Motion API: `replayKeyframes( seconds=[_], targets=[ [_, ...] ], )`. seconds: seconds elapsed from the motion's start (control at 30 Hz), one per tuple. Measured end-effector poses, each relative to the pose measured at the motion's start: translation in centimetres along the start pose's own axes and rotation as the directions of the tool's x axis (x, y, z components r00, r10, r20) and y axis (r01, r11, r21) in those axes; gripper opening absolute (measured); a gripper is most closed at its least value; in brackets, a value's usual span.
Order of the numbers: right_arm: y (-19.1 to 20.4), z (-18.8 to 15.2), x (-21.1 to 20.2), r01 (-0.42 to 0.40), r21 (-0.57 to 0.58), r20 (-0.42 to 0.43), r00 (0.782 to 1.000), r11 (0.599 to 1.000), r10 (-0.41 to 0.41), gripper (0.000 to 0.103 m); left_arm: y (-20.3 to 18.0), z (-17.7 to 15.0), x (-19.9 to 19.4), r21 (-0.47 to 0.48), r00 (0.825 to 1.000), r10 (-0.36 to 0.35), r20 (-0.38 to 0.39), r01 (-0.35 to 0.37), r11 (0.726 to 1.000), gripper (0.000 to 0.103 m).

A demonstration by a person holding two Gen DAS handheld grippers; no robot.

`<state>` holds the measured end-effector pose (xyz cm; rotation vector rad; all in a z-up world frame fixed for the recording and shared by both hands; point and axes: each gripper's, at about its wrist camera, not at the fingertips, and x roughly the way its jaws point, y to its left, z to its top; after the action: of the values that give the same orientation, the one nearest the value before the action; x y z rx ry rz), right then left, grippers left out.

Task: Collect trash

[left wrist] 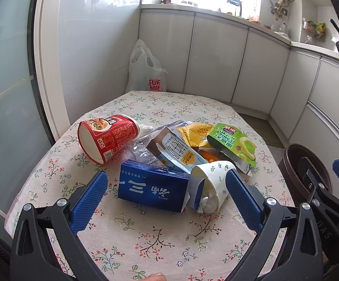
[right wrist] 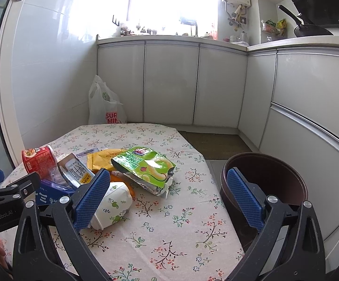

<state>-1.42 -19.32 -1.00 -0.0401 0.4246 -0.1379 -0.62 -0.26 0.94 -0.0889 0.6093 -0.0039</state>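
Trash lies in a heap on the flowered tablecloth: a red noodle cup on its side, a blue box, a crushed white paper cup, a milk carton, a yellow wrapper and a green onion-ring bag. My left gripper is open, its jaws either side of the blue box and paper cup, just in front of them. My right gripper is open and empty, right of the paper cup, with the green bag ahead. A brown bin stands right of the table.
A white plastic shopping bag stands on the floor behind the table, against the wall. Grey kitchen cabinets run along the back and right. A mat lies on the floor beyond the table. The right gripper also shows at the left wrist view's right edge.
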Motion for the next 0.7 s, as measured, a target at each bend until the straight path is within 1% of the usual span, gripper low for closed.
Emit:
replayKeyframes(
  seconds=[0.13, 0.2, 0.3, 0.53, 0.7],
  targets=[
    [0.01, 0.03, -0.02, 0.004, -0.009, -0.008, 1.000, 1.000, -0.004, 0.096, -0.06, -0.04, 0.06, 0.004, 1.000, 0.003, -0.006, -0.003, 1.000, 0.098],
    [0.02, 0.03, 0.01, 0.004, -0.009, -0.011, 1.000, 1.000, -0.004, 0.096, 0.01, -0.10, 0.28, 0.001, 1.000, 0.004, -0.029, -0.004, 1.000, 0.098],
    [-0.01, 0.03, -0.04, 0.004, -0.008, -0.009, 1.000, 1.000, -0.004, 0.096, 0.05, -0.16, 0.38, -0.001, 0.999, 0.006, -0.037, -0.006, 1.000, 0.098],
    [0.03, 0.00, 0.03, 0.005, -0.013, -0.011, 1.000, 1.000, -0.006, 0.096, 0.06, -0.14, 0.56, 0.018, 0.999, 0.021, -0.037, -0.021, 1.000, 0.098],
    [-0.03, -0.07, 0.38, 0.007, -0.015, -0.036, 0.999, 1.000, -0.008, 0.096, 0.14, -0.19, 0.66, 0.017, 0.999, 0.023, -0.044, -0.022, 1.000, 0.098]
  ],
)
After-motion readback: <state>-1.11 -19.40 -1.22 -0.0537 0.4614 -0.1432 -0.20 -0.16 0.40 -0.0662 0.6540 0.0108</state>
